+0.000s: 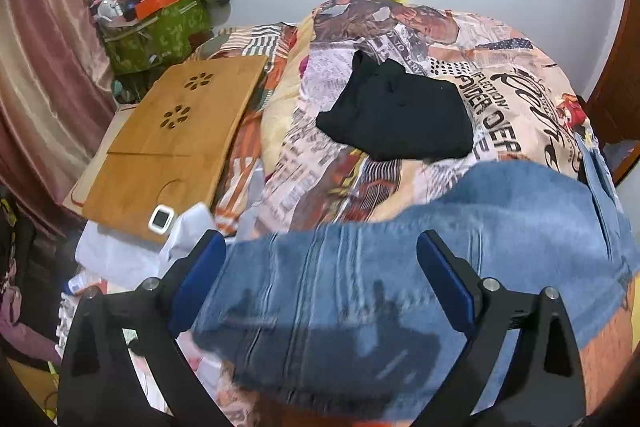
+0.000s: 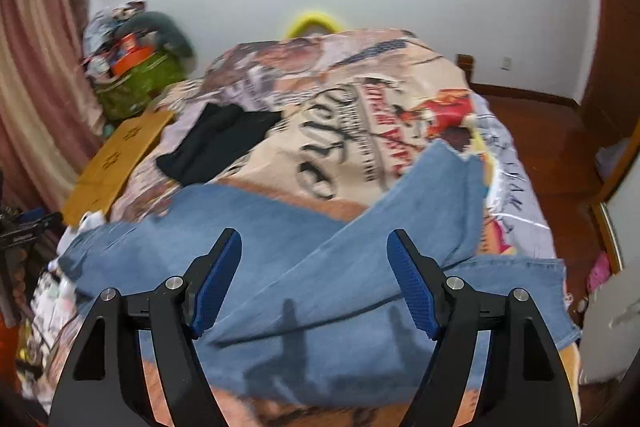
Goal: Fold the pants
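Observation:
Blue denim pants (image 1: 400, 267) lie spread on the printed bedspread (image 1: 400, 39) at the near edge of the bed. In the right wrist view the pants (image 2: 360, 267) show one leg folded up diagonally toward the far right. My left gripper (image 1: 320, 259) is open and empty, hovering above the denim, its blue pads (image 1: 200, 275) wide apart. My right gripper (image 2: 314, 267) is open and empty too, above the middle of the pants. A folded black garment (image 1: 396, 111) lies farther up the bed, and also shows in the right wrist view (image 2: 216, 143).
A wooden lap tray (image 1: 172, 139) with a small white device (image 1: 161, 218) lies on the bed's left side. A green bag piled with clutter (image 1: 156, 27) stands by the pink curtain (image 1: 40, 67). White cloth (image 1: 120, 251) lies at the near left. Wooden floor (image 2: 552, 147) is right of the bed.

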Tool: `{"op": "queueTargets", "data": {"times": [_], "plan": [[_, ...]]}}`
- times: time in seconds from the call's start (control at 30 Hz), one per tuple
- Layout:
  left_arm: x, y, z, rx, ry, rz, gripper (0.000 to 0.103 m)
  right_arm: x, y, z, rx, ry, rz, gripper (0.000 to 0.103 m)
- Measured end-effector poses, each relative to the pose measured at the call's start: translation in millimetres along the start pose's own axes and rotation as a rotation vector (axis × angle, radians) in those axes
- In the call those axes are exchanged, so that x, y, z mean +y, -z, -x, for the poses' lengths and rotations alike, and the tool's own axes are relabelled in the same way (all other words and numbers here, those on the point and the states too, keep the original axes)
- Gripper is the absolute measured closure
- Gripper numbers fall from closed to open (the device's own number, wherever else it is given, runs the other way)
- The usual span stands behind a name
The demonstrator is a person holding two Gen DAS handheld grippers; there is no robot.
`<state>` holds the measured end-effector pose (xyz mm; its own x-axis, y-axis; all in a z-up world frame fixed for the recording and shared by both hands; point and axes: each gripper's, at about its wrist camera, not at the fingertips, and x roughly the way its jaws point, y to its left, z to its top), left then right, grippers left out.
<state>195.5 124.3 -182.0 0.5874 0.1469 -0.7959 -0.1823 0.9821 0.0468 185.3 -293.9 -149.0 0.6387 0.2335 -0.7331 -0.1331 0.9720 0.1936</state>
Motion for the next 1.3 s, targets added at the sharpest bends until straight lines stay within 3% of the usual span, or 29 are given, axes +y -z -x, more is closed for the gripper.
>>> {"op": "queueTargets", "data": {"times": [0.27,0.4,0.77,0.83,0.9,1.03,1.13,1.2,1.3], "plan": [[-26.8,-45.4,-42.3,0.047,0.028,0.001,0.006,-61.9,-36.6,-55.9,0.048,0.086,-0.103,0.031],[-36.4,-63.2,-62.7,0.069,0.025,-0.002,0.006,-85.8,-49.6,-94.7,0.106,0.079,-0.151,0.031],[-68.3,-75.5,-111.1,0.149,0.041,-0.08,0.006,-128.0,-74.7,-191.9,0.218,0.11,-0.267,0.031],[-73.4,-74.1,-114.5,0.152,0.041,-0.095,0.006,-133.6,-77.0,-205.8,0.236,0.128,-0.286,0.035],[-78.1,-72.8,-117.3,0.157,0.042,-0.105,0.006,-135.9,-76.9,-218.1,0.266,0.152,-0.28,0.045],[-85.7,-68.1,-122.7,0.17,0.041,-0.119,0.006,-143.1,-71.8,-233.6,0.293,0.139,-0.298,0.048],[-92.9,-65.0,-124.4,0.181,0.047,-0.132,0.006,-152.6,-68.5,-232.3,0.298,0.106,-0.361,0.067],[-99.7,-62.4,-123.1,0.18,0.049,-0.158,0.006,-154.0,-67.5,-228.5,0.309,0.097,-0.356,0.087],[-111.1,-57.9,-115.6,0.171,0.051,-0.205,0.006,-153.6,-68.3,-211.7,0.294,0.11,-0.323,0.094]]}}
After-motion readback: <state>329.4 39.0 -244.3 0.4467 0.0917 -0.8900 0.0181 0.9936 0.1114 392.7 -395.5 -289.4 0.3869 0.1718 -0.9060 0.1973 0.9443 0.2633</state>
